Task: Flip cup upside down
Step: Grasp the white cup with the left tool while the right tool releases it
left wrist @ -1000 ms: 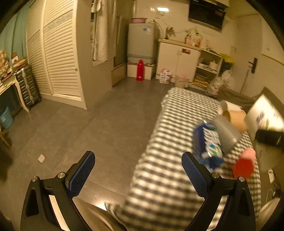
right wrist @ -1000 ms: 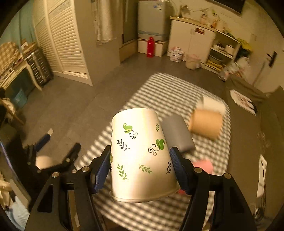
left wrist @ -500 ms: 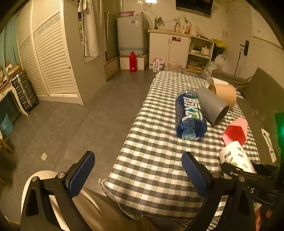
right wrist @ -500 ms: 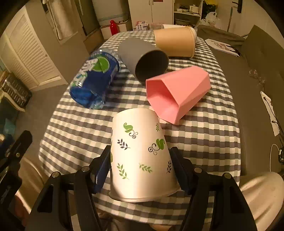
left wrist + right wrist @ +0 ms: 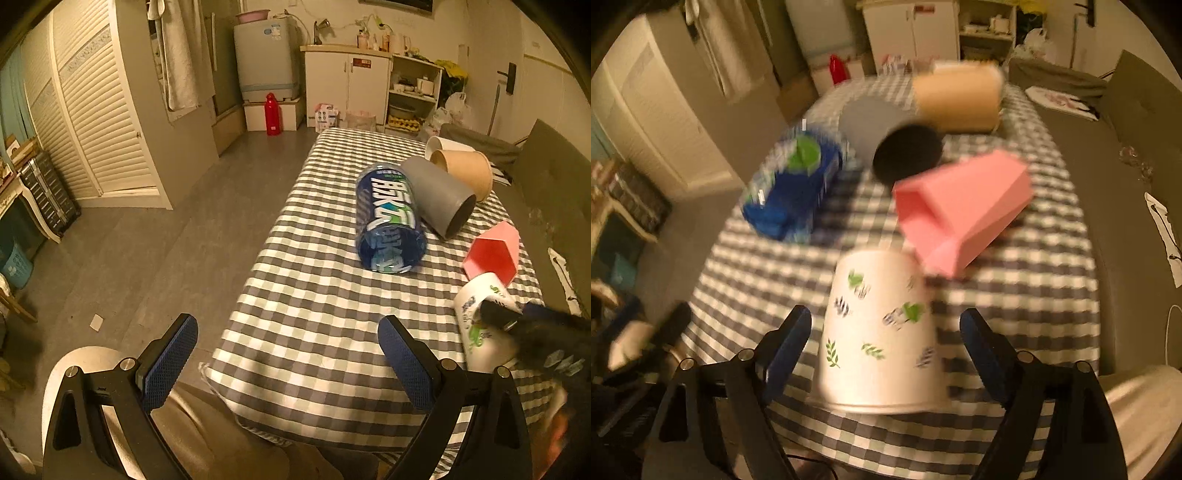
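Right gripper [image 5: 884, 334] is spread, one pad on each side of the leaf-print paper cup [image 5: 877, 332], with a visible gap on both sides, so nothing is pinched. Cup stands mouth-down, base up, on the checkered counter [image 5: 1015, 295] near its front edge, toward the right front corner. Looks like the flip is done and only the retreat is left.

Left gripper [image 5: 288, 356] is also spread and empty, hanging off the front left edge of the counter, well apart from the cup.

Risks as I see them:
- Light paper cup, wide rim down on soft cloth. If a pad clips the wall on the way out, it tips or skids. Right wrist view is motion-blurred, so that hand is likely moving fast.
- Front edge is close. A nudge toward the person could push the rim over the edge and drop the cup.
- Pink cup [image 5: 960, 206] lies on its side just behind, mouth toward the paper cup and close to it. Can't tell if they touch. A forward nudge could knock them together.
- Blue bottle [image 5: 792, 184], grey cup [image 5: 886, 136] and tan cup [image 5: 955, 99] lie on their sides farther back; round ones could roll if the cloth gets tugged.

Best bet: pull straight back, keeping the jaws wide.
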Motion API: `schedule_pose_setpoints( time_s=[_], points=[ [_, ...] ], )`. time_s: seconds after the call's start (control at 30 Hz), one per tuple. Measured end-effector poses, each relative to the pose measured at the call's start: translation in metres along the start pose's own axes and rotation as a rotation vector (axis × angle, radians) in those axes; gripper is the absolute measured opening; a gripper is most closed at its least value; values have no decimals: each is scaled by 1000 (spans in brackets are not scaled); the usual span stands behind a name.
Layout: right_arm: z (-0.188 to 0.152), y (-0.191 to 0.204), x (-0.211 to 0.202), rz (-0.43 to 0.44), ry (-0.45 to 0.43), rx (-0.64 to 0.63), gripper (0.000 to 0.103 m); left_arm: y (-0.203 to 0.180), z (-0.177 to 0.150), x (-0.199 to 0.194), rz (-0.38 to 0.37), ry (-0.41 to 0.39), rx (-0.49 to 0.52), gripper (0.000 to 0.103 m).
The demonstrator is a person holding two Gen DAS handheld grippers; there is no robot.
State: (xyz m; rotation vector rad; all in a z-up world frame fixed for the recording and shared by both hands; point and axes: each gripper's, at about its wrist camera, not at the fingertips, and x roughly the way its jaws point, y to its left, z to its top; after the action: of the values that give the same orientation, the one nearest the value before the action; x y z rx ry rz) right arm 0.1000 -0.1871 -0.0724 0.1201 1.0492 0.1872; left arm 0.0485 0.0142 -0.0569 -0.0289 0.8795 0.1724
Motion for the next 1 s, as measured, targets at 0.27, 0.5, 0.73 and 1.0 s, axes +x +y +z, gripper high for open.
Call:
schedule_pose_setpoints(
  time_s=[0.27, 0.5, 0.73, 1.0],
  points=[
    [23, -59, -39, -124, -18, 9, 90, -48, 21, -5, -41, 70, 69, 101],
    [14, -104, -43, -158, -26, 69, 90, -102, 40, 9, -134, 168, 88, 101],
    [15, -124, -39, -138, -48, 93, 90, -127, 48, 44, -235, 368, 90, 99],
    [15, -136, -31, -106, -45, 133, 90, -146, 50, 61, -281, 455, 160, 78]
  ],
)
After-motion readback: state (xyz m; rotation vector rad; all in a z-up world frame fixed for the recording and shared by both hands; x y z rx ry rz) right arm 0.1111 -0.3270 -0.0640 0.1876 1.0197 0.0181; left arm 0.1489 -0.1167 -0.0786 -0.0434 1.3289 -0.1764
